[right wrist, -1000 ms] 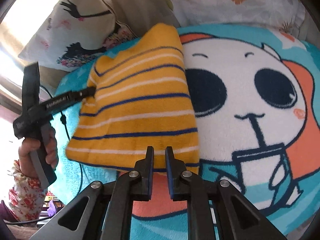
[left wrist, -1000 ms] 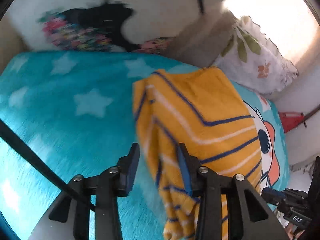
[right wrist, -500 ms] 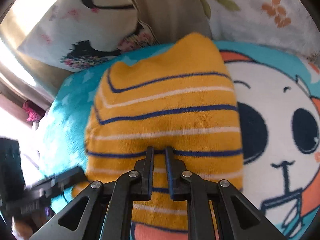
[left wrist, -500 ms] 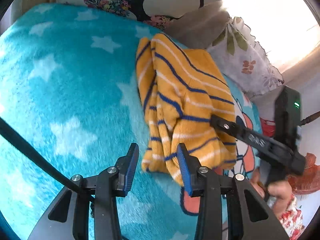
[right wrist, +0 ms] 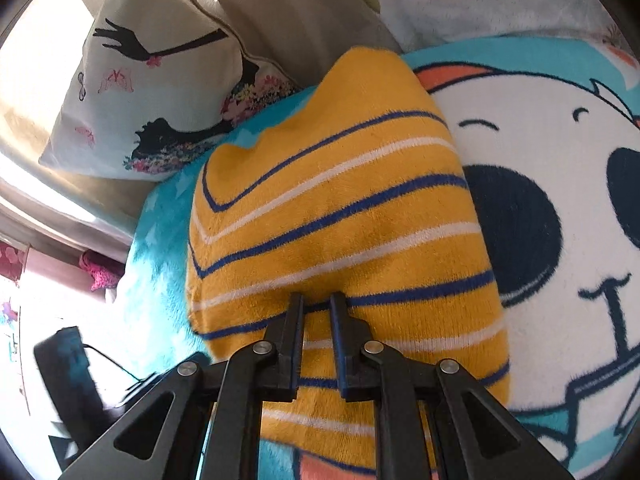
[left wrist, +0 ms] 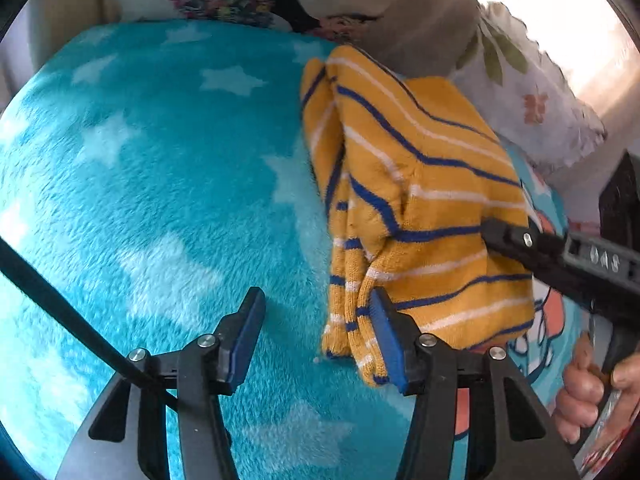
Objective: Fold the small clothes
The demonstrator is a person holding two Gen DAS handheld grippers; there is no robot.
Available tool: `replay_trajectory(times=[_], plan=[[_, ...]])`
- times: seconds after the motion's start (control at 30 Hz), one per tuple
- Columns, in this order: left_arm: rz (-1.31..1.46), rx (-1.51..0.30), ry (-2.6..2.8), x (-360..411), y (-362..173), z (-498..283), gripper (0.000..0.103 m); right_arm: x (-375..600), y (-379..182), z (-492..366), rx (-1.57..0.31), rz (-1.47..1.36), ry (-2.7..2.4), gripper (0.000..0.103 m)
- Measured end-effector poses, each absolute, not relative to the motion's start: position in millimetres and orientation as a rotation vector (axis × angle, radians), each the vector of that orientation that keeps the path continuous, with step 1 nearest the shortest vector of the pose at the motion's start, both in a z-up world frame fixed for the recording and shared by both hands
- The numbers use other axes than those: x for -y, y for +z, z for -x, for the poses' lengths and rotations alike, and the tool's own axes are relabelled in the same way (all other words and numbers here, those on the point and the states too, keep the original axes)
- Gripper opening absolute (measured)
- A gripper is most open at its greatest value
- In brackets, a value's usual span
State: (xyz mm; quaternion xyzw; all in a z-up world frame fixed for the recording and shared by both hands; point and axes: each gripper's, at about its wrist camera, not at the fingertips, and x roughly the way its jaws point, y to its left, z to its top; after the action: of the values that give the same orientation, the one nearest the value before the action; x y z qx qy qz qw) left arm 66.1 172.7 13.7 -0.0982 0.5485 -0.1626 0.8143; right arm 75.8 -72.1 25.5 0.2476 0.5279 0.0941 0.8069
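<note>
Yellow striped garment under right tool, "DAS"-like lettering on its body

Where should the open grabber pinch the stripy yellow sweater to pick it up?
Probably the loose cuff end of the yellow striped sweater, coming from the near side. It lies as a thin flap right beside the open left gripper, while the thick folded middle sits under the right gripper.

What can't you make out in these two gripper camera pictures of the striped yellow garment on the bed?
- Right wrist view: the right gripper covers the near hem of the yellow striped garment; whether cloth is pinched is unclear.
- Left wrist view: the left gripper hides the garment's near corner.
- Both views: its folded underside lies hidden against the blue blanket.
- Left wrist view: window glare washes out the top right.
</note>
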Motion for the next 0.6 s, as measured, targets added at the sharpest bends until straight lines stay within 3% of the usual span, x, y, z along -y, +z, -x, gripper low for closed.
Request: replay_trajectory(times=[0.17,0.37,0.6], plan=[[0.217,-1.126,-0.222,-196.7,30.5,-60.3,0.052,61.1,43.2,-39.9,-1.100,-0.371,0.276,0.016],[0.278,-1.055,-0.125,-214.6,56.5,-39.2,0.053,81.8,0.8,-8.9,-1.221,-0.441,0.343,0.016],[0.224,-0.870,-0.046,-182.2,107.7,2.5,0.076,126.4,9.0,17.6,-1.202,-0.413,0.309,0.021]])
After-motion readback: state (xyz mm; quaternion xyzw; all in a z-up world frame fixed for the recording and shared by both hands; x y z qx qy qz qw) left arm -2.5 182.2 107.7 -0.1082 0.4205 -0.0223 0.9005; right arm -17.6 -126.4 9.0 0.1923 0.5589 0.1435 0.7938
